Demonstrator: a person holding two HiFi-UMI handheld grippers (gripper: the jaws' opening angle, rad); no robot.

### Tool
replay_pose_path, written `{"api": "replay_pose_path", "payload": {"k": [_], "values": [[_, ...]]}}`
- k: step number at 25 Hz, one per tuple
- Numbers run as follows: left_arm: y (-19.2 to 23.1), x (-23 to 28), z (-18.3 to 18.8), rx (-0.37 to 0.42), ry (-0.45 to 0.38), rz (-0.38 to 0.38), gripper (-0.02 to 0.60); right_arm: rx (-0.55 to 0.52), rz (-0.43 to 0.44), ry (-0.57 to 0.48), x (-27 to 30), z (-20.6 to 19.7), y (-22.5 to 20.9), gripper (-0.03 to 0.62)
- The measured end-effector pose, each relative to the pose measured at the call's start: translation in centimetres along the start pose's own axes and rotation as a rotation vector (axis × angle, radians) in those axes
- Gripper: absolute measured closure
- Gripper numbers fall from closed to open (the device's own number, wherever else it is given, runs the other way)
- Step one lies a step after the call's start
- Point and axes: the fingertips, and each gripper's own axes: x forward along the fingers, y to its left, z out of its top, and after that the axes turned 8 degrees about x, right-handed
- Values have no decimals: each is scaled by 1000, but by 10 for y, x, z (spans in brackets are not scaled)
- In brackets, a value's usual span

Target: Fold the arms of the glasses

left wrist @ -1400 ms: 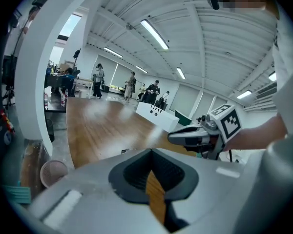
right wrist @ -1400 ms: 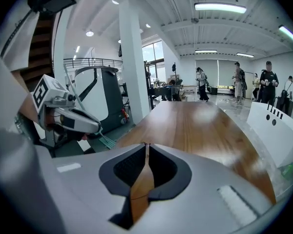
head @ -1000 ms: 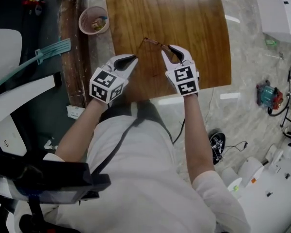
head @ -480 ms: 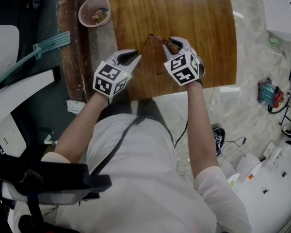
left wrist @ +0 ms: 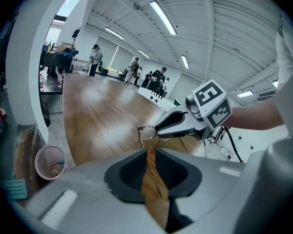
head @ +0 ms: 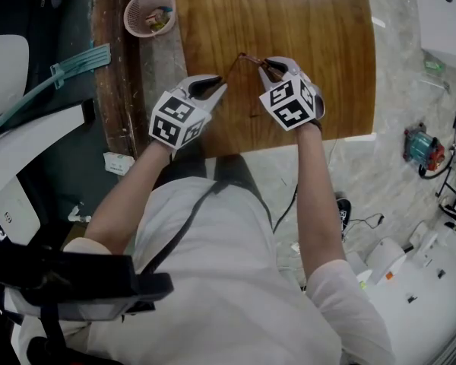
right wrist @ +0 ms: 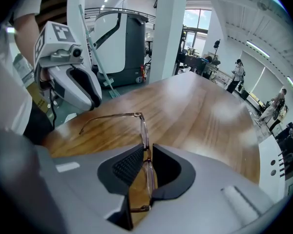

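Fingers (left wrist: 132,172) of the left gripper (left wrist: 149,152) are being opened, and one thin arm (left wrist: 155,175) of the glasses (right wrist: 142,130) is seen in the gap between them, pressed by neither pad. The front of the glasses is clamped between the closed jaws of the right gripper (right wrist: 147,152) and held just over the wooden table (head: 289,14). The folding step is judged to be in hand, with the outstretched arm not yet swung in. Next, that arm should be nudged near its tip toward the lenses, lightly, while the front is kept steady.
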Motion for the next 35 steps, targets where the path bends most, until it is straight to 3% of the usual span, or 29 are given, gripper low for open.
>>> {"api": "replay_pose_path", "payload": {"k": [5, 13, 20, 24, 28, 35], "values": [[4, 0, -1, -4, 3, -3, 517, -5, -3, 2, 1, 2, -1, 559], [4, -2, 0, -1, 23, -34, 445, 27, -30, -58, -14, 6, -4, 565], [-10, 1, -2, 31, 55, -56, 437, 122, -71, -135, -32, 10, -12, 565], [-2, -12, 11, 54, -4, 30, 469, 146, -85, -172, -42, 12, -14, 565], [4, -21, 7, 25, 18, 37, 425, 168, -85, -211, -54, 12, -14, 565], [-7, -21, 14, 69, 17, 10, 515, 225, -78, -284, -73, 18, -10, 565]]}}
